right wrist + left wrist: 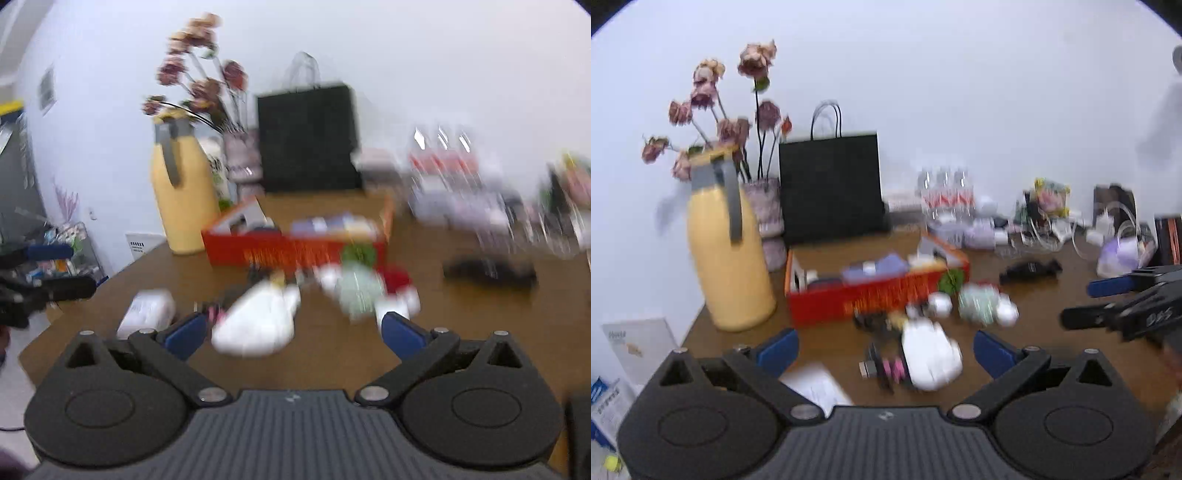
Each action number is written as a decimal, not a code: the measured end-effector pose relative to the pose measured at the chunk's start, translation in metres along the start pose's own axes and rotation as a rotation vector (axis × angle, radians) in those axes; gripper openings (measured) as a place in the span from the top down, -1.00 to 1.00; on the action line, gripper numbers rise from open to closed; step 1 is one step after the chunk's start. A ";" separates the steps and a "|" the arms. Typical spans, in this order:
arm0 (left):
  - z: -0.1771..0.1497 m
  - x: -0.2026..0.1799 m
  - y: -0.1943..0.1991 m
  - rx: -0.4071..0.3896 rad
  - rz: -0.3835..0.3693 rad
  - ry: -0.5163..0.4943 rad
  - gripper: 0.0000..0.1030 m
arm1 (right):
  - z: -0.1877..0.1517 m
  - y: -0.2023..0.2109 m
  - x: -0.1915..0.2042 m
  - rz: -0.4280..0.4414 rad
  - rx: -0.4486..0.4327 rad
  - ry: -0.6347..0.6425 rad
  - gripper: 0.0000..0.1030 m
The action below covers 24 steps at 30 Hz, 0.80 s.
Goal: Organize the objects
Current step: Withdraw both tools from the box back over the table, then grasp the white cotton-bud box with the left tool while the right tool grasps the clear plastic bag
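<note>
Brown wooden tabletop (827, 343) carried a clutter of blurred things. A red cardboard box with orange lettering (875, 295), open-topped and filled with small items, sat near the middle. At its nine o'clock stood a tall yellow jug with a grey handle (729, 251), dried pink roses (716, 110) rising behind it. A black paper bag with cord handles (830, 184) stood upright at the box's twelve o'clock, against the white wall. Loose at the box's six o'clock lay a white rounded plastic object (931, 354), and at five o'clock a pale green object (979, 301). The left gripper (886, 350) hung above the near edge, its blue-padded jaws spread wide and empty. The right gripper (293, 332) was likewise spread wide, gripping nothing, the white object lying on the table beyond its fingers
</note>
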<state>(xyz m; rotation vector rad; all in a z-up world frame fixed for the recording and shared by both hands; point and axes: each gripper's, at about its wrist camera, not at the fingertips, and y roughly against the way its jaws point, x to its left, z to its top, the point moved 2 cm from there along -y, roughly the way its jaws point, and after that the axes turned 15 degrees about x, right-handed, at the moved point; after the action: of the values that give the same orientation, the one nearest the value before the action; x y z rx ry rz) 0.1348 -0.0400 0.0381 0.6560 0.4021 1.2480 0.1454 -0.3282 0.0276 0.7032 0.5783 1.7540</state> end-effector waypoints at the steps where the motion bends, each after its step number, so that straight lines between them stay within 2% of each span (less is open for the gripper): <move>1: -0.008 -0.004 0.000 0.032 0.003 0.020 -0.96 | -0.012 0.007 -0.006 -0.003 0.016 -0.051 -1.00; 3: -0.019 -0.004 0.002 0.068 -0.005 0.017 -0.96 | -0.025 0.016 -0.013 -0.013 0.045 -0.089 -1.00; 5: -0.026 -0.001 0.007 0.069 0.008 0.017 -0.96 | -0.034 0.030 -0.013 -0.068 0.048 -0.067 -1.00; 8: -0.028 0.010 0.003 0.080 0.018 0.088 -0.96 | -0.038 0.046 -0.018 -0.128 -0.001 -0.043 -1.00; 11: -0.028 0.022 -0.018 0.122 0.086 0.175 -0.96 | -0.034 0.041 -0.030 -0.172 -0.010 -0.090 -1.00; 13: -0.026 0.031 -0.035 0.140 0.096 0.204 -0.96 | -0.030 0.030 -0.030 -0.206 -0.004 -0.084 -1.00; 17: -0.019 0.046 -0.068 0.172 0.040 0.267 -0.96 | -0.012 -0.008 -0.030 -0.183 -0.011 -0.031 -1.00; 21: -0.012 0.057 -0.112 0.216 0.116 0.280 -0.96 | 0.017 -0.058 -0.030 -0.203 0.010 0.038 -0.94; 24: -0.010 0.069 -0.140 0.260 0.097 0.339 -0.88 | 0.039 -0.098 -0.031 -0.211 0.025 0.099 -0.89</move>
<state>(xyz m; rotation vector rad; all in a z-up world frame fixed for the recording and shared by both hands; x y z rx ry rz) 0.2509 0.0040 -0.0565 0.6908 0.8320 1.4174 0.2458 -0.3297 -0.0180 0.5541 0.7171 1.5934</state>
